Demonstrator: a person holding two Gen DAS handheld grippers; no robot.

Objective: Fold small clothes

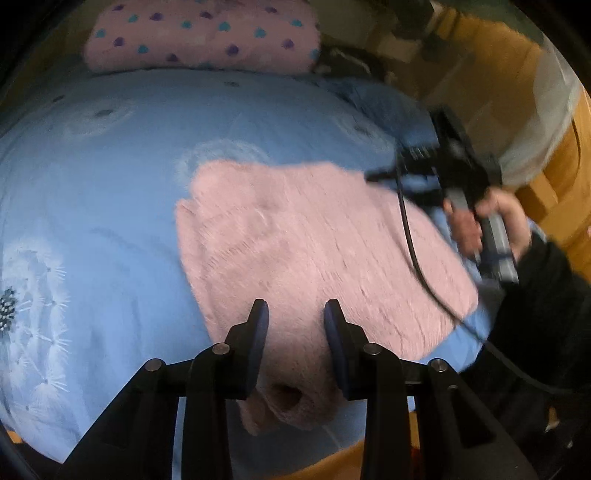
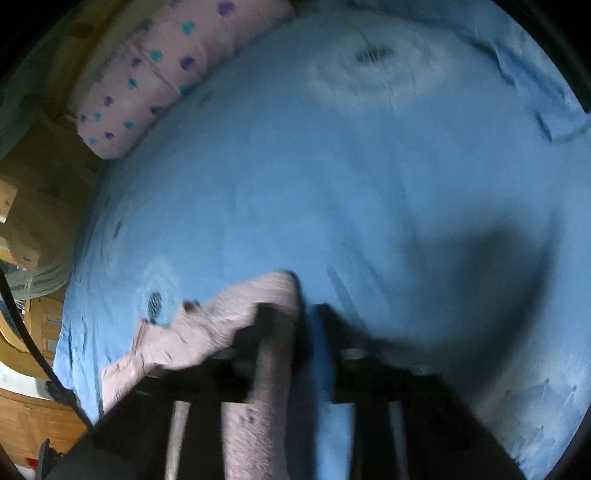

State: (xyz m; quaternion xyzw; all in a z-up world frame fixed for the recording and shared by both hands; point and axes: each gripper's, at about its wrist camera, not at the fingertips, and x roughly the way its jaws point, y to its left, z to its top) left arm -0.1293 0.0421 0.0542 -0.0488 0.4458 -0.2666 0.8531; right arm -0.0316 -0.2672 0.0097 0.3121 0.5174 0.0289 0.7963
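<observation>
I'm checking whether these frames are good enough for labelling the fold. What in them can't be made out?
- Right wrist view: the right hand-held gripper is motion-blurred, so it is unclear whether its fingers pinch the pink knit garment.
- Left wrist view: the left hand-held gripper hides part of the garment's near end; actual pad contact is unclear.
- Left wrist view: the garment's far right corner sits behind the other gripper's body and the hand.

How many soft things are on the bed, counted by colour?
Plain pink: 1, the knitted garment
Pink with dots: 1, the pillow
Blue: 1, the bed sheet under both
Total: 3
</observation>
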